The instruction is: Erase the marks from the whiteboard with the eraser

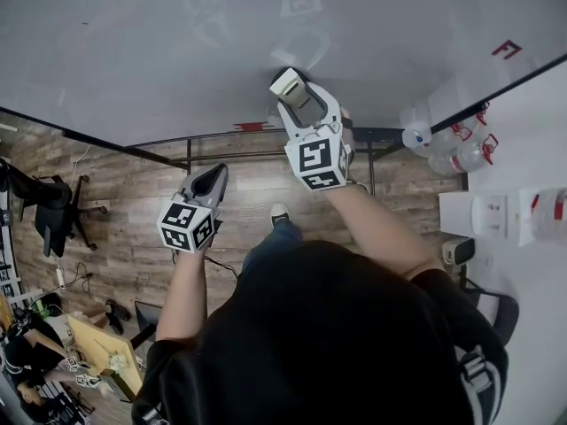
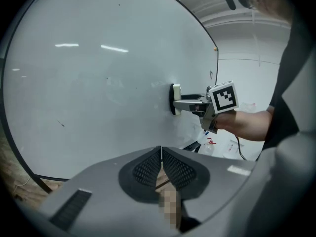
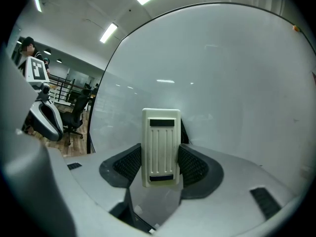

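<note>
Black top (image 1: 354, 343): mine, closest under the head camera, filling the lower frame.
Office chair (image 1: 53, 211): far left on the wood floor, well apart from me.
Left tongs (image 1: 215, 173): jaws closed tip to tip with nothing between them, held off the board and lower than my other hand.
Right tongs (image 1: 297, 96): jaws clamped on the eraser's two long sides, arm stretched toward the board.
Eraser (image 3: 161, 149): cream, ribbed back facing me, upright between my right jaws, its dark pad flat against the board.
Whiteboard (image 1: 177, 51): broad, pale and black-edged; its surface around the eraser looks clean.
Clear bottles (image 1: 461, 153): red-trimmed, beyond the board's right edge.
</note>
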Demonstrator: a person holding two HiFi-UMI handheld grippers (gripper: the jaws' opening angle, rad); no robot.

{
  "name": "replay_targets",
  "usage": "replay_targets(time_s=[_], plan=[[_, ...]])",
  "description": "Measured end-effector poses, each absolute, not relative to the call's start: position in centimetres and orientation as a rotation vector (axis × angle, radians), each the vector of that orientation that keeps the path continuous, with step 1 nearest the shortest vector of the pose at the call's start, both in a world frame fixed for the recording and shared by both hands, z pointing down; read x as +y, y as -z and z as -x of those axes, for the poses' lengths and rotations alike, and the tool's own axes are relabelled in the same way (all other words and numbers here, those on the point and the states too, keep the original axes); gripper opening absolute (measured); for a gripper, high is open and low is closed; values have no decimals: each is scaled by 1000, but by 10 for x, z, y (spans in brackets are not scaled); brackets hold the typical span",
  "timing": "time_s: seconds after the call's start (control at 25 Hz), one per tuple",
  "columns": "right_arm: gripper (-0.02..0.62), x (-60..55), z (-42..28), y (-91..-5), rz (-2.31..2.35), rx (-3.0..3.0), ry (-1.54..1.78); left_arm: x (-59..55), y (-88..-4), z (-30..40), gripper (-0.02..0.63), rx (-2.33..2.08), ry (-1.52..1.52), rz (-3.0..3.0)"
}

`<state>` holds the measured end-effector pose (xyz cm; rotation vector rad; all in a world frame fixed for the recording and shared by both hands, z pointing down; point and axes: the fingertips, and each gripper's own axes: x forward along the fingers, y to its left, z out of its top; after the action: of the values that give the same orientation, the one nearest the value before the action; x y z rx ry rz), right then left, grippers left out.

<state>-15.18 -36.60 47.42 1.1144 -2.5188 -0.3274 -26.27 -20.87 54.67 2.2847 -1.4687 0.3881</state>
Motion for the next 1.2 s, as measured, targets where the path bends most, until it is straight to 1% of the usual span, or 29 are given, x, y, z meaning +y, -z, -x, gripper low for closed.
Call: replay_targets(time_s=[0.44, 0.72, 0.92, 1.2], plan=[[229, -364, 159, -478, -1096, -2511, 341, -202, -551, 267, 21, -1482, -389, -2269], [229, -371, 150, -480, -1093, -2511, 341, -212, -550, 254, 20, -1479, -391, -2277], [229, -366, 155, -479, -1086, -2485, 357, -208, -546, 261, 20, -1481, -389, -2282], [229, -374, 126, -477, -1132, -2443, 363, -212, -543, 251, 20, -1472, -388, -2299]])
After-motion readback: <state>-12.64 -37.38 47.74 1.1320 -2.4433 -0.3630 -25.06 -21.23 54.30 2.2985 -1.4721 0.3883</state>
